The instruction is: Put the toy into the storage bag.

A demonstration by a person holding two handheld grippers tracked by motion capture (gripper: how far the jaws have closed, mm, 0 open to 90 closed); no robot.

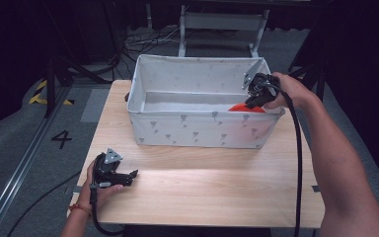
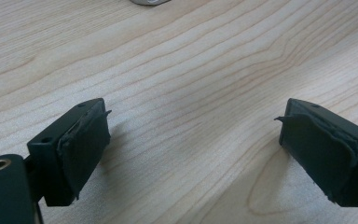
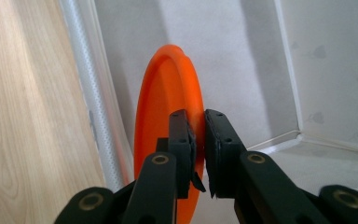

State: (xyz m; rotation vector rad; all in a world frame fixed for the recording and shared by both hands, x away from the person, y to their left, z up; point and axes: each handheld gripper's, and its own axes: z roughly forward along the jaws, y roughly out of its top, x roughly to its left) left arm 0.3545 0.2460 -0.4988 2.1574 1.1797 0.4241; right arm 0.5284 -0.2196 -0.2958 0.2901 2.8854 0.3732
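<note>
An orange plate (image 3: 165, 107) stands on edge inside the white fabric box (image 1: 197, 129), close to its front wall at the right end; a sliver of the orange plate (image 1: 246, 107) peeks over the rim in the high view. My right gripper (image 3: 199, 140) is shut on the plate's rim, jaws either side of it. The right gripper (image 1: 254, 97) reaches into the box from the right. My left gripper (image 2: 193, 140) is open above bare wood with nothing between its jaws. In the high view the left gripper (image 1: 131, 175) rests low at the table's front left.
The wooden table (image 1: 217, 187) carries the box at its back half. A dark handle (image 1: 127, 97) sticks out at the box's left end. Black cables (image 1: 296, 163) trail from the grippers. Grey floor with a painted 4 (image 1: 61, 139) lies left of the table.
</note>
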